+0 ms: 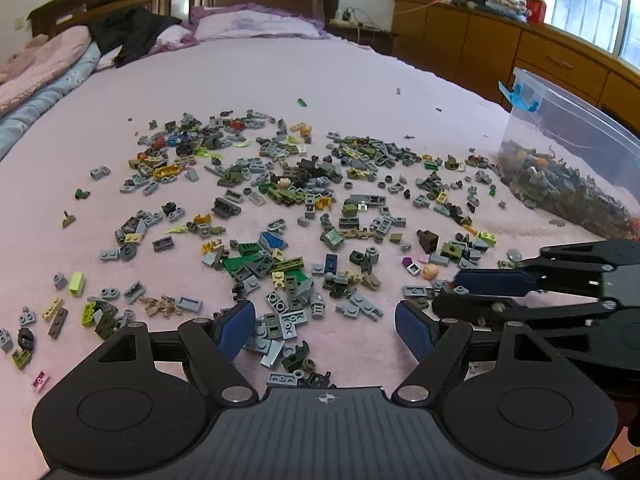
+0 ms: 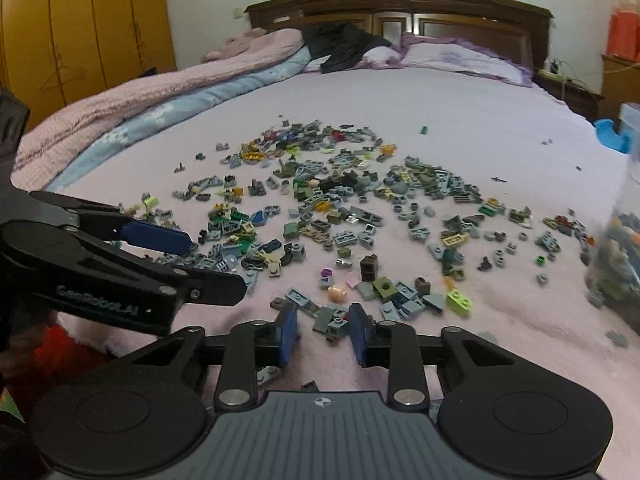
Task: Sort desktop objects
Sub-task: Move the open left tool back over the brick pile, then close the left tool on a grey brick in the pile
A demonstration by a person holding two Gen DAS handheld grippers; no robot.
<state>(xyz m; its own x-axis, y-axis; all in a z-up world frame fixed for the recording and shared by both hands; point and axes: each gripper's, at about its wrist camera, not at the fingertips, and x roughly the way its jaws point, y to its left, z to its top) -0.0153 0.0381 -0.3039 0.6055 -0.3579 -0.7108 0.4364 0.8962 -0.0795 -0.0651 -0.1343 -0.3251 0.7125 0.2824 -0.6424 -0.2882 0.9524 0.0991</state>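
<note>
Left gripper [image 1: 325, 325] spread wide, right gripper [image 2: 323, 334] partly open (narrower gap), both low, side by side.

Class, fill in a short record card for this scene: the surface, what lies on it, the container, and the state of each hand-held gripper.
Surface: bed with pink sheet
Items: small toy bricks, mostly grey and green, scattered loose
Container: clear plastic bin, right side, partly filled with bricks
Left hand-held gripper: open, low over bricks, holding nothing
Right hand-held gripper: open, narrower gap, bricks lying between its fingers
Background: pillow, wooden headboard
</note>
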